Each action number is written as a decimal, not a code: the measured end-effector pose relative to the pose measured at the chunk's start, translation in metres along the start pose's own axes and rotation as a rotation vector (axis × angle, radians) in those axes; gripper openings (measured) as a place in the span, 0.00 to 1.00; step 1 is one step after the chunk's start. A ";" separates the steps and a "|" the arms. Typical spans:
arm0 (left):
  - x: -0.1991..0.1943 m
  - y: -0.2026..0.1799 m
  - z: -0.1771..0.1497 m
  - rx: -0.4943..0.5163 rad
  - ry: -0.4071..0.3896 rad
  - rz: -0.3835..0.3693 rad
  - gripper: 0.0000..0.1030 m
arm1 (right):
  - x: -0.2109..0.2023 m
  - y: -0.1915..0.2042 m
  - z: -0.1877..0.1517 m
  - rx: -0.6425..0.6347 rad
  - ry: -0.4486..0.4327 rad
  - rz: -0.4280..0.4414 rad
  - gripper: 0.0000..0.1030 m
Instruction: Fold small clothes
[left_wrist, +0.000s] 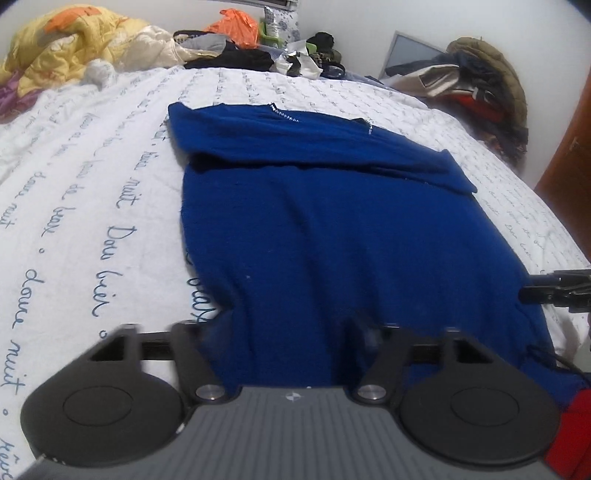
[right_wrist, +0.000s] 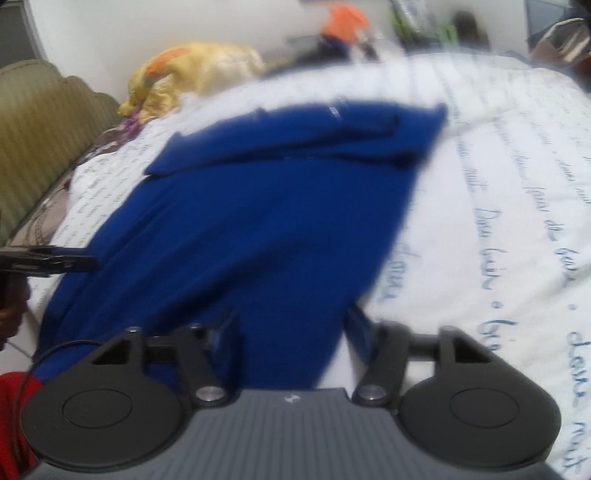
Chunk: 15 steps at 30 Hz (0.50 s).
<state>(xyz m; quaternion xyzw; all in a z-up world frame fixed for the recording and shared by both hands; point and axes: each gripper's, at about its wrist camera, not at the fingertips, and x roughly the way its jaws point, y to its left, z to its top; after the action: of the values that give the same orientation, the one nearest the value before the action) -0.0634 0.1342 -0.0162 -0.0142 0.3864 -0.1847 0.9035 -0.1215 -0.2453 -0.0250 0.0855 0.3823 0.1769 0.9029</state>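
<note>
Our left gripper (left_wrist: 286, 332) has its fingers (left_wrist: 192, 343) drawn partway in, with the near hem of the blue garment (left_wrist: 325, 229) bunched between them; we cannot tell for certain that the pads are pressing on the cloth. Our right gripper (right_wrist: 291, 328) stands the same way: fingers (right_wrist: 225, 332) at a middling gap, the garment's near corner lying between them, and the view too smeared to settle whether it is pinched.

The blue garment lies spread on the bed (left_wrist: 92, 184), its far end folded over into a band across its width, with a line of small sparkles at the neckline. The bedsheet under it is white with blue handwriting printed in rows.

At the far side of the bed we see a yellow quilt (left_wrist: 66, 48), an orange bag (left_wrist: 232, 26) and a heap of dark clothes (left_wrist: 240, 57). More clothes are piled at the wall (left_wrist: 476, 81). A red sleeve (left_wrist: 576, 435) shows at the lower edge.
</note>
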 end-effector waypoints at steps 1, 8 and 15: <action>0.002 -0.004 0.001 0.006 0.001 0.012 0.30 | 0.002 0.001 0.000 0.003 -0.006 -0.006 0.36; -0.001 -0.013 0.019 -0.041 -0.029 0.009 0.10 | 0.003 -0.002 0.012 0.076 -0.095 0.007 0.05; -0.002 -0.028 0.067 -0.029 -0.188 -0.038 0.10 | 0.002 -0.004 0.050 0.023 -0.240 -0.046 0.05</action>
<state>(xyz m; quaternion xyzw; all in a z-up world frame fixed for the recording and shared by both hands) -0.0263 0.1012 0.0367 -0.0520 0.3022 -0.1940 0.9319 -0.0829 -0.2489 0.0071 0.1074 0.2756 0.1401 0.9449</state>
